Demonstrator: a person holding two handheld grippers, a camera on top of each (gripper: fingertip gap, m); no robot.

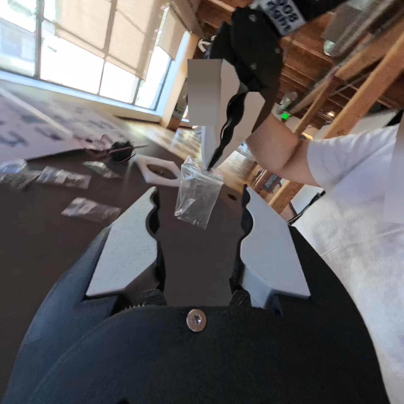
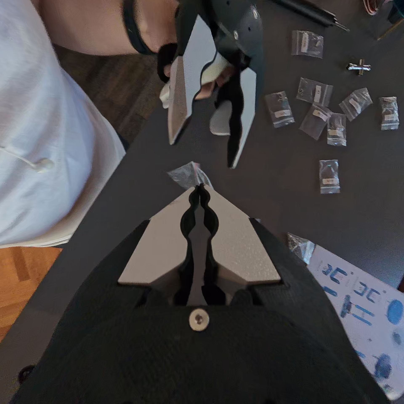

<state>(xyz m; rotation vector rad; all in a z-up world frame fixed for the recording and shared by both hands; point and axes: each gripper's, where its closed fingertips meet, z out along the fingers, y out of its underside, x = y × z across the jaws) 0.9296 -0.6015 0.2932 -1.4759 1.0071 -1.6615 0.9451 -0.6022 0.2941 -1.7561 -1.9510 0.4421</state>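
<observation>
Plastic bag (image 1: pixel 197 196) dangles above table, top pinched in closed right claw (image 2: pixel 200 185); left claw (image 1: pixel 200 201) gapes wide, empty, beneath.

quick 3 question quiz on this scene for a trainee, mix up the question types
1. True or false: the left gripper is open.
2. What does the right gripper pinch? A) a metal tool B) a clear bag C) a sheet of paper
3. Fill in: the bag hangs above the dark ____.

Key: 1 true. 2 B, it grips the bag by its top edge. 3 table.
</observation>
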